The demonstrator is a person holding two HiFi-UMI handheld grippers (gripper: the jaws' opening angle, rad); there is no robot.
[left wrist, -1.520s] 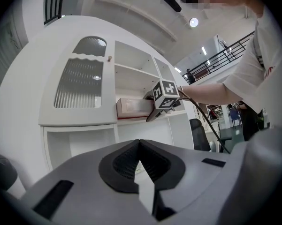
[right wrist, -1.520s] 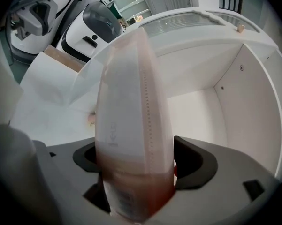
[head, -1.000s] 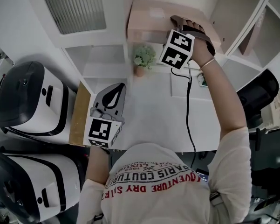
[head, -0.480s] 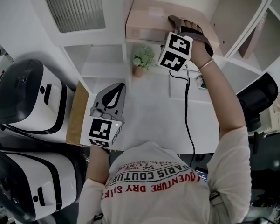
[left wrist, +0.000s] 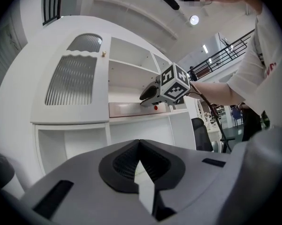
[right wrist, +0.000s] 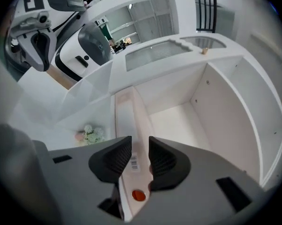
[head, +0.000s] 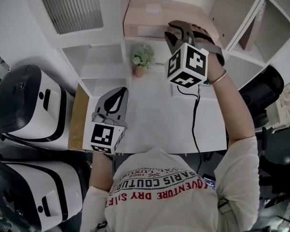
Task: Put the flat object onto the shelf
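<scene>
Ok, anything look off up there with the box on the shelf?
Nothing stands out. The flat box lies level on the shelf, square to its front edge, and the small potted plant below stands upright. No spill or damage shows.

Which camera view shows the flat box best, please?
The head view: nearly the whole top of the box shows. The right gripper view shows it close but foreshortened and cut off; the left gripper view shows only its long edge, far away.

right gripper beside flat box
</scene>
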